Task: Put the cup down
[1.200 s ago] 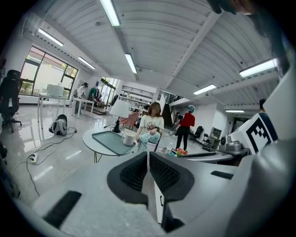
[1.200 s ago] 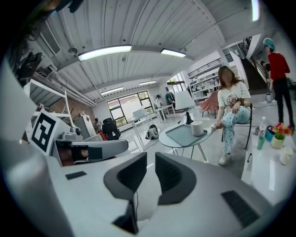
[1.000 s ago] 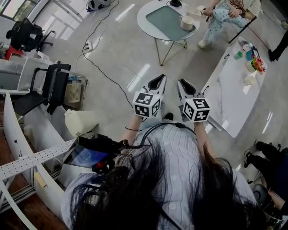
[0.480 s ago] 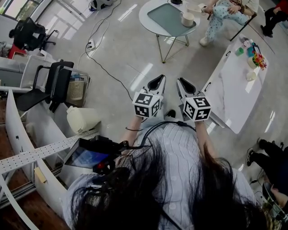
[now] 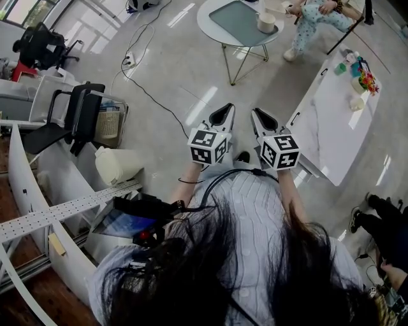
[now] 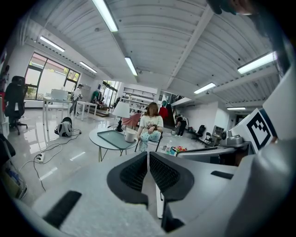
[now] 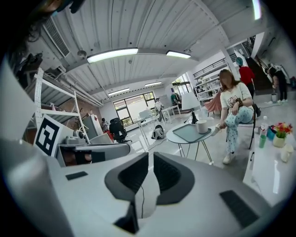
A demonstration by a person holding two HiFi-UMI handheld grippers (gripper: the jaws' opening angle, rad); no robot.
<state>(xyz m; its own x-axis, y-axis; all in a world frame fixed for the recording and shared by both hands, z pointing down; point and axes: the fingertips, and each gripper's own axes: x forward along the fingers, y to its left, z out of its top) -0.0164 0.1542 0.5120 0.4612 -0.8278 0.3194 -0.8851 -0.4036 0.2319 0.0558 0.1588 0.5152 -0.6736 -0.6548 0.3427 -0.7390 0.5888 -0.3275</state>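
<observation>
From the head view, you hold both grippers side by side in front of your chest, pointing forward over the floor. Your left gripper (image 5: 222,111) and your right gripper (image 5: 260,115) each show jaws drawn together to a narrow tip, with nothing in them. The cup (image 5: 266,22) stands on the round table (image 5: 220,27), well ahead of both grippers and nearly straight out from the right one. A seated person (image 5: 313,15) is just beyond the cup, to its right. A long white table (image 5: 326,130) runs along the right gripper's outer side.

In the left gripper view, the left gripper (image 6: 148,155) has its two dark jaws meeting at the tips, empty. The cup (image 6: 130,135) sits far ahead, a little left of the jaw line, on the round table (image 6: 102,140), with the seated person (image 6: 150,126) directly behind it.

In the right gripper view, the right gripper (image 7: 151,157) is closed on nothing, jaws pressed near each other at the front. The cup (image 7: 202,126) is far ahead and off to the jaws' right, on the round table (image 7: 181,138). The seated person (image 7: 236,109) is further right, and the long white table (image 7: 273,169) lies nearest on that side.
</observation>
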